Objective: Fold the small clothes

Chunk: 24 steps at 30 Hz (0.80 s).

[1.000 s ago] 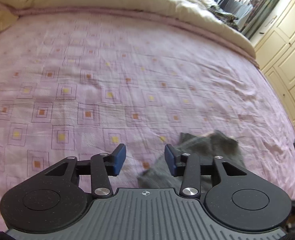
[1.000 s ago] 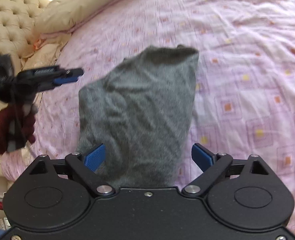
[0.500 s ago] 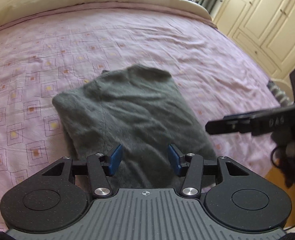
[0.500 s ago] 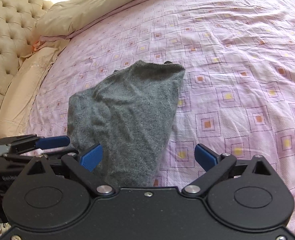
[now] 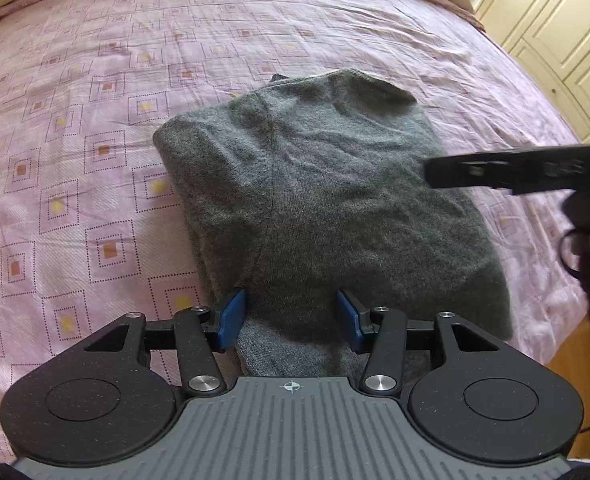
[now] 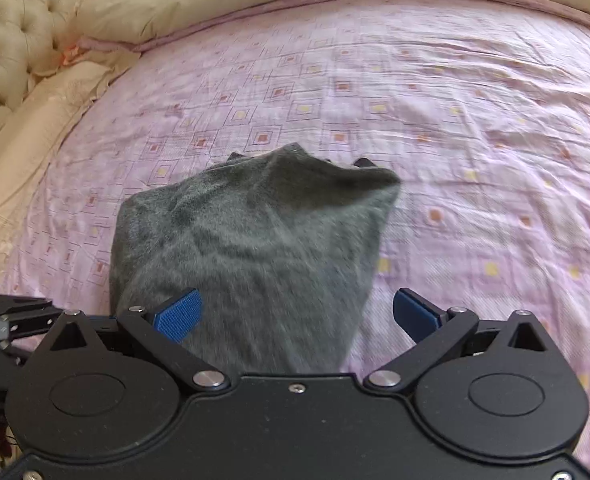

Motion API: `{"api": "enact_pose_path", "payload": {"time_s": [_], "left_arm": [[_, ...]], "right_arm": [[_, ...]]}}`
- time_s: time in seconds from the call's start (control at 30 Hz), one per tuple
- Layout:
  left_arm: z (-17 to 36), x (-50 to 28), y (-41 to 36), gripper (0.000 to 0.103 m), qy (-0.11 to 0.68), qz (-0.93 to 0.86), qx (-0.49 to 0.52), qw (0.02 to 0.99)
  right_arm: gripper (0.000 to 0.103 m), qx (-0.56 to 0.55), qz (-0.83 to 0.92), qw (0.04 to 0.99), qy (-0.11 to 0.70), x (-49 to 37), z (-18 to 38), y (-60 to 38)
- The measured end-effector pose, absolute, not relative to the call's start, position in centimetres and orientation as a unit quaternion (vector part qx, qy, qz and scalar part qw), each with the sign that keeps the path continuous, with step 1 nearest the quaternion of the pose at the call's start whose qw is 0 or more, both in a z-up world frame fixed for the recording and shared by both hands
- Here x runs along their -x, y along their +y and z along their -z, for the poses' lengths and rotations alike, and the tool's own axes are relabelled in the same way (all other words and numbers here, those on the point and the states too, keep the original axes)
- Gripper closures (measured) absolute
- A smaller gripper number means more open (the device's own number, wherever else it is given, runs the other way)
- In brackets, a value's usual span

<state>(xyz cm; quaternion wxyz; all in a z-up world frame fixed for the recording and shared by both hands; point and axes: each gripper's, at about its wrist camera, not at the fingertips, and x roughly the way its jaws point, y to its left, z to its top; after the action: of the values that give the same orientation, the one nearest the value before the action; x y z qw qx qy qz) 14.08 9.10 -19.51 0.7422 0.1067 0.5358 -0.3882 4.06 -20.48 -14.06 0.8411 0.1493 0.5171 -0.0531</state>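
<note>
The left tool (image 5: 291, 322) is spread, its blue pads at the two sides of the near edge of the grey garment (image 5: 327, 200), with nothing pinched. The right tool (image 6: 295, 316) is also spread wide and empty above the same garment. The garment is laid on the pink bedsheet (image 5: 95, 120), already doubled into a compact bundle with an uneven far edge. It is judged that little is left: perhaps one last fold or some smoothing.

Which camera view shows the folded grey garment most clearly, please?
The left wrist view: the grey garment lies sharp and nearly whole on the bedsheet, seam visible. The right wrist view shows it blurred, its near end hidden.
</note>
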Motion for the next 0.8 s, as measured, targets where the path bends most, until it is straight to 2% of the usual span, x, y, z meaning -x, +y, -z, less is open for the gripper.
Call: {"api": "enact_pose_path", "payload": {"time_s": [0.23,0.43,0.63,0.8], "left_arm": [[19.5,-14.3,9.1,0.055,0.543,0.389,-0.101,0.737],[19.5,-14.7,9.3,0.052,0.549,0.386,-0.081,0.736],[18.7,-14.8,9.8,0.037,0.545,0.390,-0.040,0.741],[16.6,-14.3,9.7,0.015,0.517,0.374,-0.043,0.769]], "right_arm": [[0.001,-0.132,0.105,0.814,0.557,-9.6,17.9,-23.1],[0.001,-0.144,0.182,0.800,0.554,-11.6,17.9,-28.4],[0.001,-0.165,0.183,0.841,0.481,-8.5,13.9,-29.3],[0.001,-0.147,0.166,0.864,0.451,-5.0,11.1,-27.1]]}}
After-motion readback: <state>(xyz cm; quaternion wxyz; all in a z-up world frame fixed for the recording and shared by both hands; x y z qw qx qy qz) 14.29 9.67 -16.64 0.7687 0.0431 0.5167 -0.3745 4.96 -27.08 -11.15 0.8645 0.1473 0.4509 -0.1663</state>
